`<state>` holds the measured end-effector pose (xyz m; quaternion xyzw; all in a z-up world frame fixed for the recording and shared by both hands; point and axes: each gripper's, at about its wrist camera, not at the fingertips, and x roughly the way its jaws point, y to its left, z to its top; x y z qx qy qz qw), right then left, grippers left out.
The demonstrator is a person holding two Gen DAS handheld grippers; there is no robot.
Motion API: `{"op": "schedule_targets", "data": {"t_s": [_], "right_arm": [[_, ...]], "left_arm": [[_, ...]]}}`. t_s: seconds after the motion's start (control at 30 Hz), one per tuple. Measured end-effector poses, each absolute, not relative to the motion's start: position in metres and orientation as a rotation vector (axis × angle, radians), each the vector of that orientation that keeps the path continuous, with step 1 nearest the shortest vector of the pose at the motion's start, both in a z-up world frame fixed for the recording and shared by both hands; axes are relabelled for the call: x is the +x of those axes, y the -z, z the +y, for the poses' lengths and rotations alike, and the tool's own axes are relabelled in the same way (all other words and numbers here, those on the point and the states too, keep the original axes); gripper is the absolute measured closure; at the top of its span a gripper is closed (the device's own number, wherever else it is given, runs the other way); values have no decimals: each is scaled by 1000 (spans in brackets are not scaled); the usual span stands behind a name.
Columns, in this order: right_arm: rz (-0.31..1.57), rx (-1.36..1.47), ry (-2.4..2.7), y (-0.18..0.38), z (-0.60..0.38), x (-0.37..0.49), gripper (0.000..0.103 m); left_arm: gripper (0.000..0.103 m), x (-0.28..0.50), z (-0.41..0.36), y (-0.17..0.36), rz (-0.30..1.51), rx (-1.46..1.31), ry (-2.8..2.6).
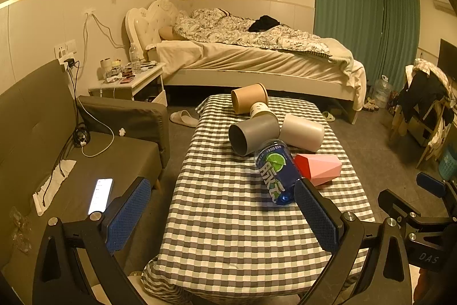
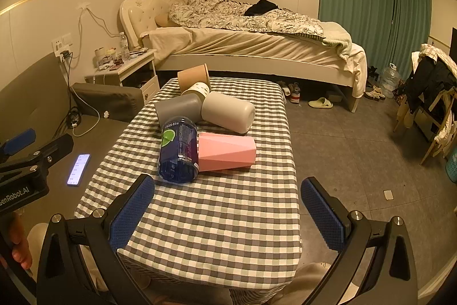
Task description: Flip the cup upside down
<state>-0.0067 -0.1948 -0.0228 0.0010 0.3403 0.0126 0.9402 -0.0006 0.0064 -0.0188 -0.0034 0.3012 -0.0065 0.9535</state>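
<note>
Several cups lie on their sides on the checkered table [image 1: 228, 233] [image 2: 228, 219]: a pink faceted cup [image 1: 320, 168] [image 2: 225, 152], a grey cup [image 1: 251, 135] [image 2: 178, 107], a white cup [image 1: 302, 132] [image 2: 228, 112], a tan cup [image 1: 248, 97] [image 2: 194, 77] and a small white paper cup [image 1: 261, 109] [image 2: 197, 90]. A blue bottle [image 1: 278, 172] [image 2: 178, 150] lies among them. My left gripper [image 1: 222, 207] is open and empty, over the near part of the table. My right gripper [image 2: 228, 207] is open and empty, short of the pink cup.
A dark sofa [image 1: 57, 162] with a lit phone [image 1: 100, 195] [image 2: 78, 169] stands left of the table. A bed [image 1: 257, 53] and a nightstand [image 1: 128, 82] are behind. A chair with clothes [image 2: 428, 93] stands at the right.
</note>
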Motion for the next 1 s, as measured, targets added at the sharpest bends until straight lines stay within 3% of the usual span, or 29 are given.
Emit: {"op": "schedule_targets", "data": {"t_s": [1.0], "right_arm": [[695, 6, -30, 23, -195, -9, 0]], "left_arm": [[0, -2, 6, 24, 617, -6, 12]]}}
